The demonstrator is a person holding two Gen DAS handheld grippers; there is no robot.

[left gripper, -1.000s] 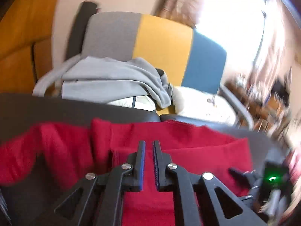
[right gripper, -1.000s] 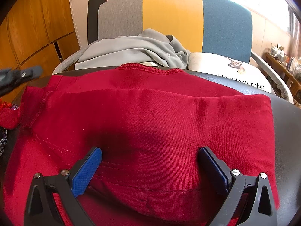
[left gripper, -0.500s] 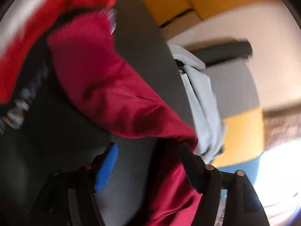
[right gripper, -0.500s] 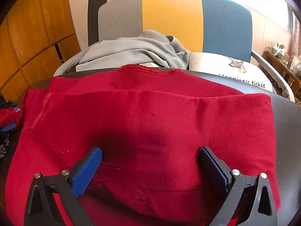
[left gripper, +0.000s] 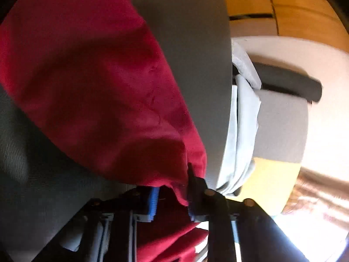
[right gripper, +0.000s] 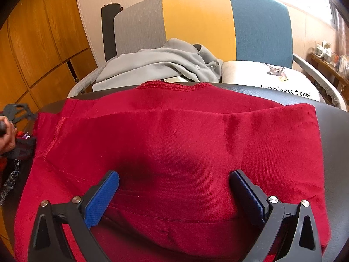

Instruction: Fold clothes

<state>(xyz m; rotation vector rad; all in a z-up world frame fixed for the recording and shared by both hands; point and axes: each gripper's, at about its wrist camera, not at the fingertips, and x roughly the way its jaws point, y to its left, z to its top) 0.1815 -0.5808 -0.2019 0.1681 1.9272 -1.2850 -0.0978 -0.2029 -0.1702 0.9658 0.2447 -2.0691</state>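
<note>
In the left wrist view, the left tool [left gripper: 172, 198] was closing, its jaws narrow, with an edge of the red garment [left gripper: 91, 83] bunched between them; whether the pads already pinched it could not be told. The garment lay on the dark table [left gripper: 192, 43]. In the right wrist view, the right tool [right gripper: 174, 194] stood wide open, empty, over the red garment [right gripper: 178, 139] spread flat on the table [right gripper: 333, 135], a grey garment [right gripper: 161, 65] on the chair [right gripper: 196, 19] behind.
</note>
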